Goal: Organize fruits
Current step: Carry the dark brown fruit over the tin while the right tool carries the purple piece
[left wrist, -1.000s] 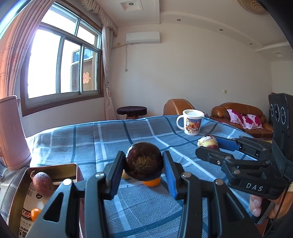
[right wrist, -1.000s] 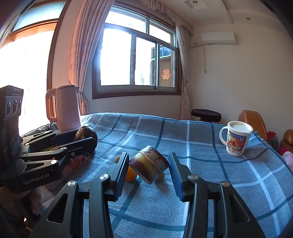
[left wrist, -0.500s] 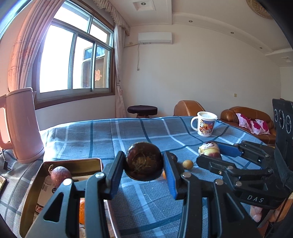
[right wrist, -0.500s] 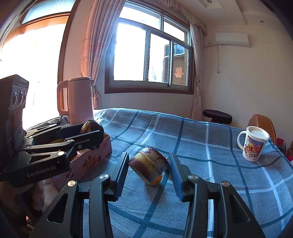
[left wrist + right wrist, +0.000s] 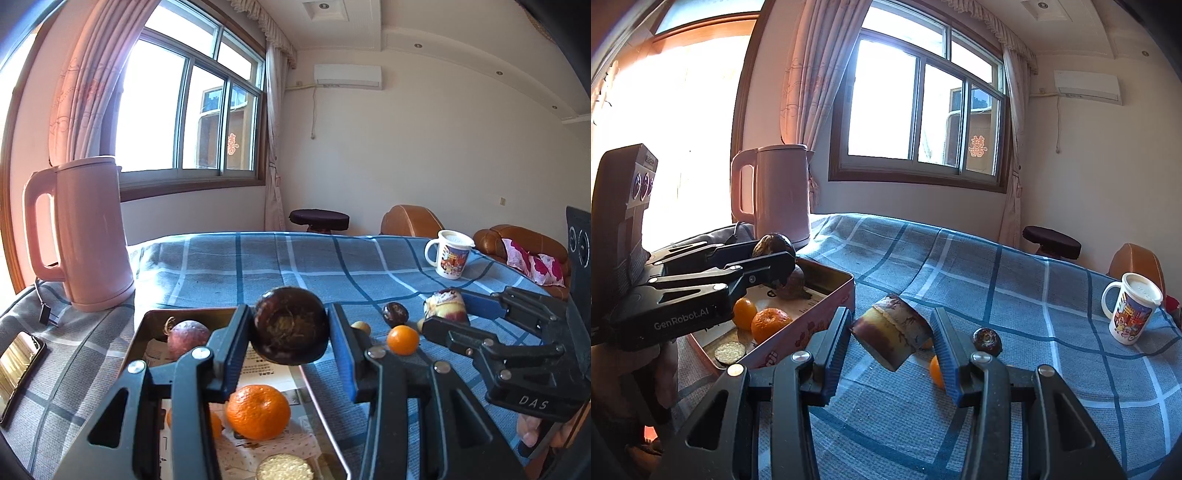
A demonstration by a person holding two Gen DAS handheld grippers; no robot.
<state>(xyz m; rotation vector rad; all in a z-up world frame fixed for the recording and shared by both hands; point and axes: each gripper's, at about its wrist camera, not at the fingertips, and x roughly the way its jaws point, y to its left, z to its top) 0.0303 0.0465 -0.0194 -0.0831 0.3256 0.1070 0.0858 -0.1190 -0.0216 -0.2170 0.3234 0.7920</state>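
The left gripper [image 5: 290, 328], clamped on a dark round fruit [image 5: 290, 325], hangs above the tin's [image 5: 827, 280] near end (right gripper [image 5: 891, 338] clamps a fruit chunk [image 5: 891, 338] right of it)

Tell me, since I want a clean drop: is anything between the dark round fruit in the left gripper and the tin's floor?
Nothing blocks it. The dark round fruit hangs over the open metal tin, beside a purple fruit and orange mandarin.

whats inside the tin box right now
In the tin box: a large orange, a smaller orange, a purple passion fruit, a round white-topped item and printed paper. The left gripper, holding a dark fruit, hides part of the floor.
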